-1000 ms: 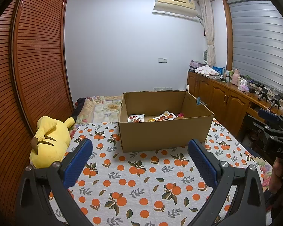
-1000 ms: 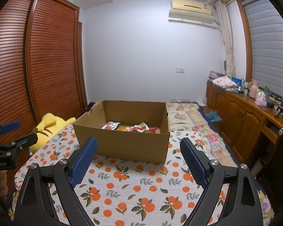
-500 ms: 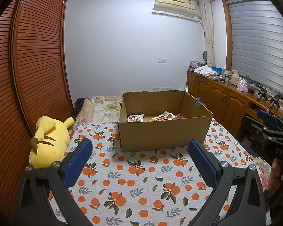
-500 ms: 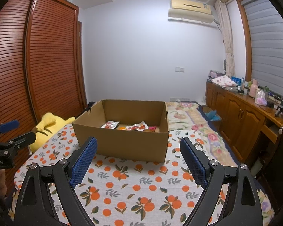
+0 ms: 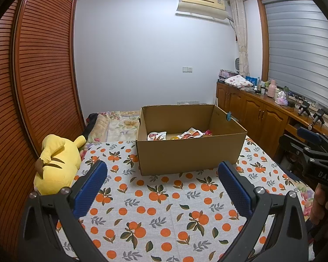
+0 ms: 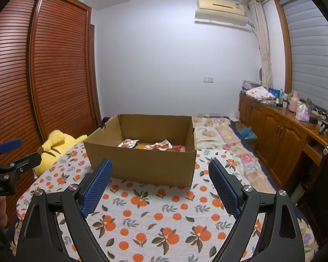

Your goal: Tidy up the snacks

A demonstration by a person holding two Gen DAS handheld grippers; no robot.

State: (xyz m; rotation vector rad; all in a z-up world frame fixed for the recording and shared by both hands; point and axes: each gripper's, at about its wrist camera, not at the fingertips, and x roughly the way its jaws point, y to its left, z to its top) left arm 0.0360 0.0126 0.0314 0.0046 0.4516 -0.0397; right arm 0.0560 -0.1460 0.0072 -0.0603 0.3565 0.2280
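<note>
A cardboard box (image 5: 187,150) sat open on a cloth printed with oranges (image 5: 164,214), and the snack packets (image 5: 157,135) lay on its floor: a white and red one toward the left, another (image 5: 191,133) near the middle, and something pink (image 6: 177,146) at the right. What the packets held could not be read.

Both tools hung short of the box, above the cloth. The left gripper (image 5: 163,174) had its 2 blue pads spread wide with nothing between them, and the right gripper (image 6: 160,172) stood equally wide and empty. Neither touched the box.

Set against the frames from 1 second before, almost nothing differed: the box, the packets and both grippers kept the same places and the same spread. Only the edge of the left view showed the right gripper sitting very slightly higher in the picture.

A yellow plush toy (image 5: 56,163) lay at the cloth's left edge beside a slatted wooden wardrobe (image 5: 39,76). A wooden sideboard (image 6: 280,135) ran along the right wall under the blinds. A hand (image 5: 319,205) gripped the right tool's handle at the left view's right edge.
</note>
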